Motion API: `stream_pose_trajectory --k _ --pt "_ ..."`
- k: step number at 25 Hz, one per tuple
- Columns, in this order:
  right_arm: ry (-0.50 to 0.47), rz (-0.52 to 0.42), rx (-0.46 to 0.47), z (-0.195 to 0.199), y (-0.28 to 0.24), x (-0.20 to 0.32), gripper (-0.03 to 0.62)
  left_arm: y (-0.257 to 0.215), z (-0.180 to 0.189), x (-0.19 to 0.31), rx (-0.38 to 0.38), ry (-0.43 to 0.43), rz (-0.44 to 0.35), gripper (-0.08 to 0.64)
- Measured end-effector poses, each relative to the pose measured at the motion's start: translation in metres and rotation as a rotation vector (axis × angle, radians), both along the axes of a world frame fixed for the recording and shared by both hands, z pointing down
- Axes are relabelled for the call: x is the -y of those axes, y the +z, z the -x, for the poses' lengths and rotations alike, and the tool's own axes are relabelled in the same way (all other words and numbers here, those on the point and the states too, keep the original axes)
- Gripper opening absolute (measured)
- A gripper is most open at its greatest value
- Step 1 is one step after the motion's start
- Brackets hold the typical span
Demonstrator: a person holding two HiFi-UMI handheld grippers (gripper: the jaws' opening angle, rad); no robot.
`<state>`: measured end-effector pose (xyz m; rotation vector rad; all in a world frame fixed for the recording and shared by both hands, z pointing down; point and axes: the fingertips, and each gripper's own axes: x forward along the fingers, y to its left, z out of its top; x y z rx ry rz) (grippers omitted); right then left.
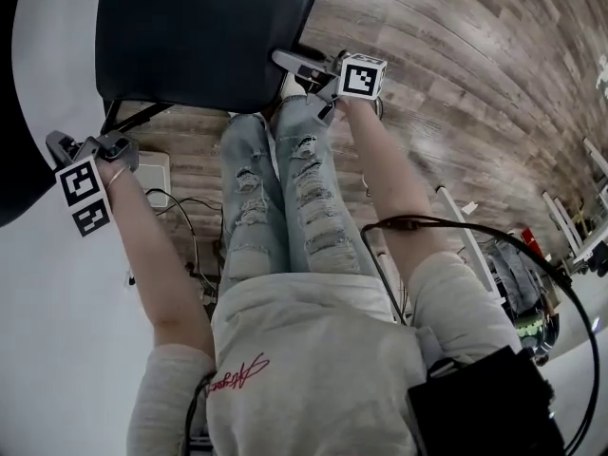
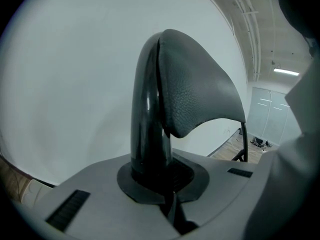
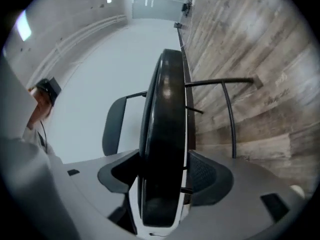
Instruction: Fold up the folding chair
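One chair seat (image 3: 162,109) inside right hand-held gripper (image 3: 165,179).

Chair: dark folding chair (image 1: 209,36), top left.
Left gripper (image 1: 87,145): at its lower-left corner.
Right gripper (image 1: 299,66): at its lower-right corner.

— What's underfoot?

— A grey-brown wood-plank floor (image 1: 456,55). It meets a plain white wall (image 1: 47,302) along one straight line.

— Anything lying on it?

— Thin black cables (image 1: 194,240) loop beside a small white square box (image 1: 155,177), close to the wall.

— And further off?

— White-framed racks (image 1: 568,221) stand at the room's edge, too small to read. The left gripper view shows a bright ceiling strip light (image 2: 286,72) above pale glass panels (image 2: 267,115), with grey conduits (image 2: 245,19) curving overhead.
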<state>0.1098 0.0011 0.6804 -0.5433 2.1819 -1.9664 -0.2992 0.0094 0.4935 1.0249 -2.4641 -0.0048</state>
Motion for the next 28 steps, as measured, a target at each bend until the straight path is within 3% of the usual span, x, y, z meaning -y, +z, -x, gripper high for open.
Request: stream_pose_trajectory --k 2,4,7,13,18,22,28 --pt "0.008 0.026 0.121 0.013 -0.005 0.007 0.279 -0.001 -0.002 0.002 -0.001 0.023 -0.012 0.015" --pt "0.018 0.004 0.148 0.033 -0.011 0.021 0.278 0.0 -0.002 0.001 0.002 0.034 -0.014 0.015" --pt "-0.007 0.016 0.07 0.048 -0.004 0.026 0.273 0.006 0.004 -0.003 0.01 0.014 -0.004 0.015" --pt "-0.008 0.031 0.023 0.051 -0.016 0.03 0.268 0.005 0.012 0.0 -0.001 0.009 -0.003 0.015" --pt "-0.027 0.053 -0.012 0.072 -0.058 0.043 0.225 -0.011 0.025 0.007 -0.003 0.039 -0.04 0.014" --pt "-0.05 0.046 -0.022 0.111 -0.11 0.054 0.176 -0.036 0.048 0.003 0.021 0.028 -0.079 0.014" --pt "-0.015 0.127 -0.15 0.157 -0.152 0.068 0.159 -0.049 0.077 0.018 0.01 0.051 -0.078 0.014"
